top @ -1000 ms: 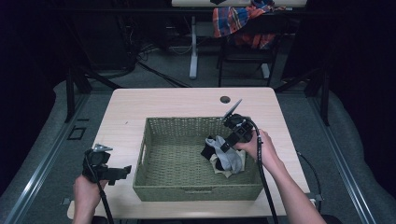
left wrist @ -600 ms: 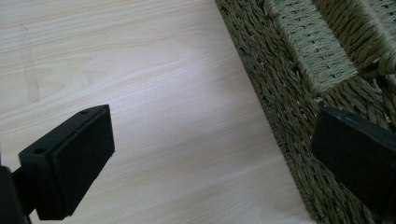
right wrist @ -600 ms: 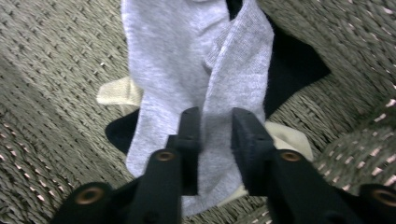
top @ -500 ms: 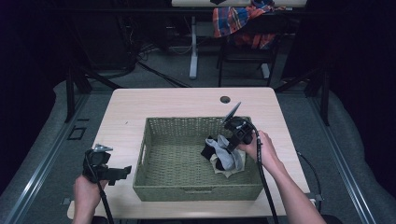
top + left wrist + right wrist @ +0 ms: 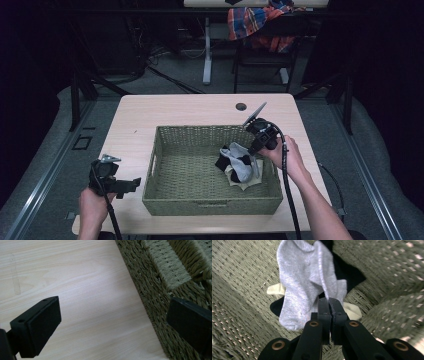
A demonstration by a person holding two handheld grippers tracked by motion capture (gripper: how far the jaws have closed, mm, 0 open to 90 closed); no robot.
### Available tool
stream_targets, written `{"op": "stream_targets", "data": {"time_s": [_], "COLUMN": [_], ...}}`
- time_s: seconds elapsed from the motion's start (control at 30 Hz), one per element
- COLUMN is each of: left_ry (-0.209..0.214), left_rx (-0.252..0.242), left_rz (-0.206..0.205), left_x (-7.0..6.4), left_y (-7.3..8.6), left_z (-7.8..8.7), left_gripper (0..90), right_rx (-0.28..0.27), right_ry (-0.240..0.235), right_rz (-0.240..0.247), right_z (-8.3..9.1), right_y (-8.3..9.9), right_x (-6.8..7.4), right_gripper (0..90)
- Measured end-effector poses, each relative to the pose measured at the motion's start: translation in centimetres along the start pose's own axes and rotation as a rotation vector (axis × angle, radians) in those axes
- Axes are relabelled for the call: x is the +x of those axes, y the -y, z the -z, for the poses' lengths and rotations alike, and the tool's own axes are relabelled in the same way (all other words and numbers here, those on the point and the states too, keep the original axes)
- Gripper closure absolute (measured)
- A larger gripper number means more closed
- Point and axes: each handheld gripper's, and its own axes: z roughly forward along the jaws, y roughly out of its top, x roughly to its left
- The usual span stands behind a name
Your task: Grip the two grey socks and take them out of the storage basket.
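Dim room, pale wood table (image 5: 200,107) lit from above, and all the action is at the right gripper (image 5: 328,305): its jaws are pinched tight together on a fold of the grey sock (image 5: 302,282), grabbing just an edge so the rest hangs loose below. Seems like a sensible way to hold it, since one pinch of fabric is enough to lift something that light. Right under the hanging sock there's a black sock (image 5: 348,272) and a cream one (image 5: 352,310) lying on the bottom of the woven basket (image 5: 242,285), so the grey one looks like it's being peeled off a small pile. From the high view that gripper (image 5: 251,150) sits just inside the basket's right-hand wall, with the socks bunched directly beneath and beside it. Going further out, the left gripper (image 5: 112,325) is well apart from all that, parked over bare table just outside the basket's left wall (image 5: 150,290), jaws wide apart and holding nothing. My guess is it's just waiting there out of the way, ready to take the sock.
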Motion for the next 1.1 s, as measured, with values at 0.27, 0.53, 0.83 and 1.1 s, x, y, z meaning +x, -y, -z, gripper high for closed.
{"op": "stream_targets", "data": {"time_s": [0.27,0.53,0.83,1.1], "left_ry": [-0.001,-0.006,-0.002,0.002], "left_rx": [0.0,-0.004,0.001,0.01], "left_rz": [0.001,0.006,0.002,0.007], "left_x": [0.0,0.1,0.0,0.1], "left_y": [0.0,0.1,0.0,0.1], "left_z": [0.0,0.0,0.0,-0.1], "left_gripper": [0.1,0.1,0.0,0.1], "right_rx": [-0.061,-0.11,-0.149,-0.173], "right_ry": [-0.004,0.001,0.017,0.044], "right_rz": [-0.021,-0.019,0.001,0.011], "right_z": [2.2,4.1,6.0,7.5], "right_y": [0.3,0.5,0.7,1.0], "right_x": [-0.2,0.0,0.6,0.9], "right_gripper": [88.5,88.5,88.5,88.5]}}
